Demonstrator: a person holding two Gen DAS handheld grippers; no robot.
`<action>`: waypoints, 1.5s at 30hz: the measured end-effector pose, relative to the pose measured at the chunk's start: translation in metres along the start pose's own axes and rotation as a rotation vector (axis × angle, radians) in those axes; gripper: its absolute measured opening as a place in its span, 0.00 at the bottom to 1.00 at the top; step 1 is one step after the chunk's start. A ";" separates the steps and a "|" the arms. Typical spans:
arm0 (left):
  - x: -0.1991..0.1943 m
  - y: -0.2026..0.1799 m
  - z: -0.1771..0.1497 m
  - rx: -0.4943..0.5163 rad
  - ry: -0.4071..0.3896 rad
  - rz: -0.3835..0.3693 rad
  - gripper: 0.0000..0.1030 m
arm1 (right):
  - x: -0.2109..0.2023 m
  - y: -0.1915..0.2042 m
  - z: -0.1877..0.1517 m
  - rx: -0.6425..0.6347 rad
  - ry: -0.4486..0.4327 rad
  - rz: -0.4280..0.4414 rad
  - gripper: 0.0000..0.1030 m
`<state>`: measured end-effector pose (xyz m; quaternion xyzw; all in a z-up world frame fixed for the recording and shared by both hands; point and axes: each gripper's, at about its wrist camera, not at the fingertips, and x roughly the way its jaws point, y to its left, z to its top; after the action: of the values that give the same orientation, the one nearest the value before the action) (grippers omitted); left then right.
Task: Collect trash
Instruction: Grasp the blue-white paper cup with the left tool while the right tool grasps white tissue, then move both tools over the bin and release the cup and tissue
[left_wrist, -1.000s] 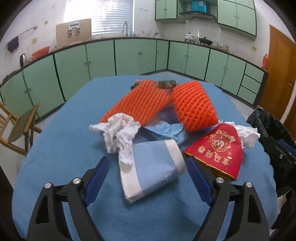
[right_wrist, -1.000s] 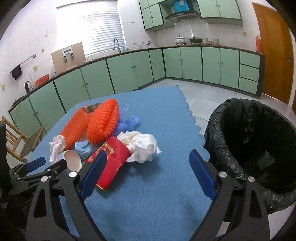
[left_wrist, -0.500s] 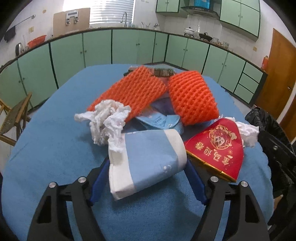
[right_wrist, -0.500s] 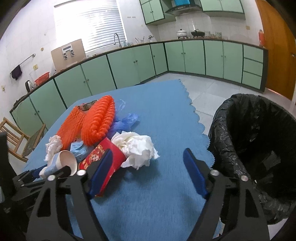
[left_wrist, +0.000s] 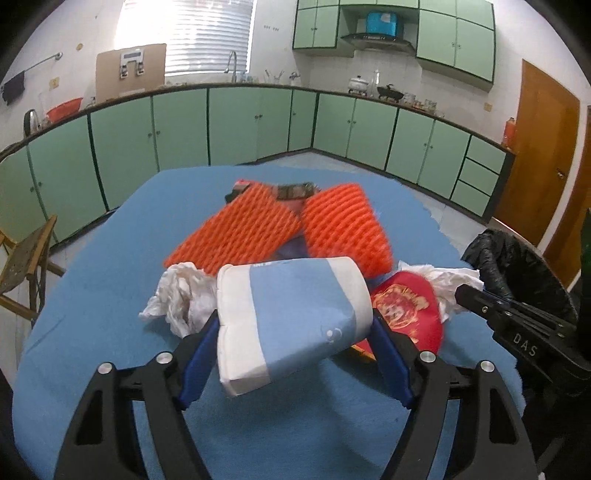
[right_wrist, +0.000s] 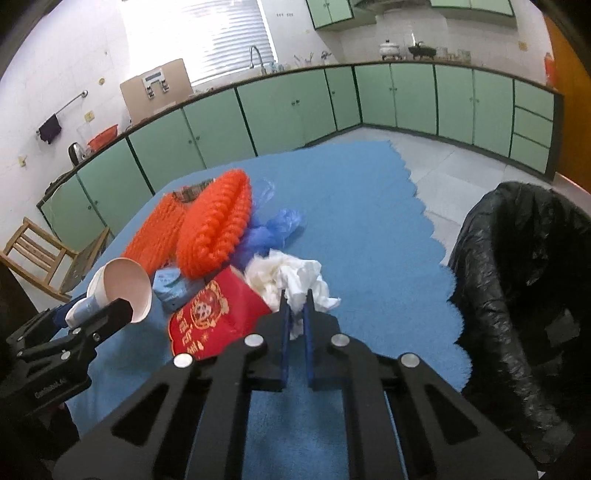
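Observation:
A blue-and-white paper cup (left_wrist: 291, 317) lies sideways between the pads of my left gripper (left_wrist: 293, 326), which is shut on it and holds it just above the blue tablecloth (left_wrist: 110, 258). In the right wrist view the same cup (right_wrist: 122, 288) shows its white mouth. My right gripper (right_wrist: 295, 299) has its jaws closing tight on a fold of the crumpled white tissue (right_wrist: 291, 275), and the pads pinch it. A red paper pouch (right_wrist: 210, 314) lies just left of that tissue.
Two orange foam nets (left_wrist: 236, 232) (left_wrist: 343, 225), another tissue wad (left_wrist: 181, 295) and a blue plastic bag (right_wrist: 273, 229) lie mid-table. A bin lined with a black bag (right_wrist: 517, 280) stands off the table's right edge. A wooden chair (left_wrist: 26, 266) is at the left.
My left gripper shut on the paper cup and raised it off the cloth. My right gripper moved in to the white tissue and went from wide open to shut on it.

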<state>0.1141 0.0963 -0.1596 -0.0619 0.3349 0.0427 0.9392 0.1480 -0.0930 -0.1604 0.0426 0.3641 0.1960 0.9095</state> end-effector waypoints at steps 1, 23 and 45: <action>-0.002 -0.002 0.002 0.004 -0.008 -0.003 0.73 | -0.005 -0.001 0.002 0.004 -0.013 -0.002 0.05; -0.040 -0.069 0.042 0.108 -0.138 -0.124 0.73 | -0.100 -0.034 0.032 0.055 -0.190 -0.084 0.05; -0.007 -0.216 0.062 0.223 -0.136 -0.383 0.73 | -0.175 -0.181 -0.002 0.213 -0.243 -0.370 0.05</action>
<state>0.1733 -0.1088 -0.0885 -0.0170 0.2556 -0.1698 0.9516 0.0903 -0.3272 -0.0886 0.0940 0.2722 -0.0200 0.9574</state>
